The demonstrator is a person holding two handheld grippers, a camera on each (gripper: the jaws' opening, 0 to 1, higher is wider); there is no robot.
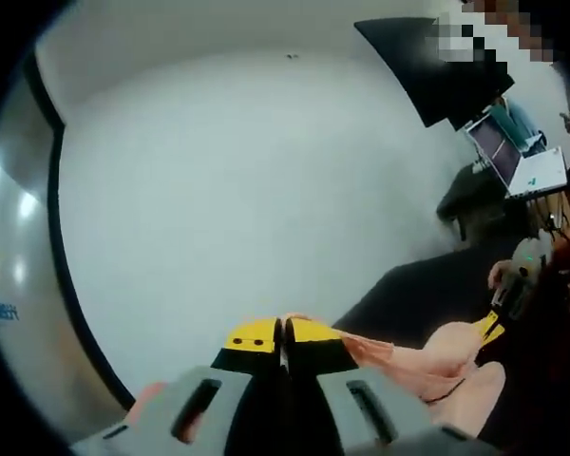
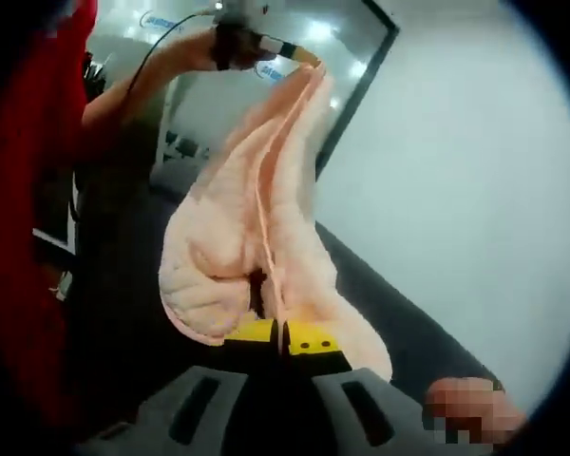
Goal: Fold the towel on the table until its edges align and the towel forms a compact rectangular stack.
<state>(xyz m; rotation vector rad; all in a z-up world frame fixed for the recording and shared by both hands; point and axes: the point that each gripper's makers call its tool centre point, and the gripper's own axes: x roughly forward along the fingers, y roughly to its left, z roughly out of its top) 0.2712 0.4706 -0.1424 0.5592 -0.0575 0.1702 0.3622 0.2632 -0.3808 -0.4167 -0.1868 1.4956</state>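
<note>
Towel [image 2: 256, 237] is held off the table, stretched between both grippers. In the right gripper view, the right gripper [image 2: 283, 339] is seen with its yellow-tipped jaws closed together on one end of the pale pink terry cloth; the fabric bulges in loose vertical folds just past the tips and rises to the far end, where it is pinched by the left gripper [image 2: 287, 49], gripped in a person's hand [image 2: 195, 49]. A red sleeve [image 2: 38, 190] is seen along the left side, a dark table surface [image 2: 399, 323] below the cloth, and a glass partition with a black frame [image 2: 356, 95] against a white wall [image 2: 475, 171] behind. In the left gripper view, the left gripper [image 1: 282, 332] is shown with jaws clamped on a pink towel edge [image 1: 399, 356], which trails off to the right toward the right gripper [image 1: 513, 285], near the dark table edge [image 1: 408, 294]. Farther back, an open laptop [image 1: 518, 157] and a black panel [image 1: 437, 66] are seen by the wall.
</note>
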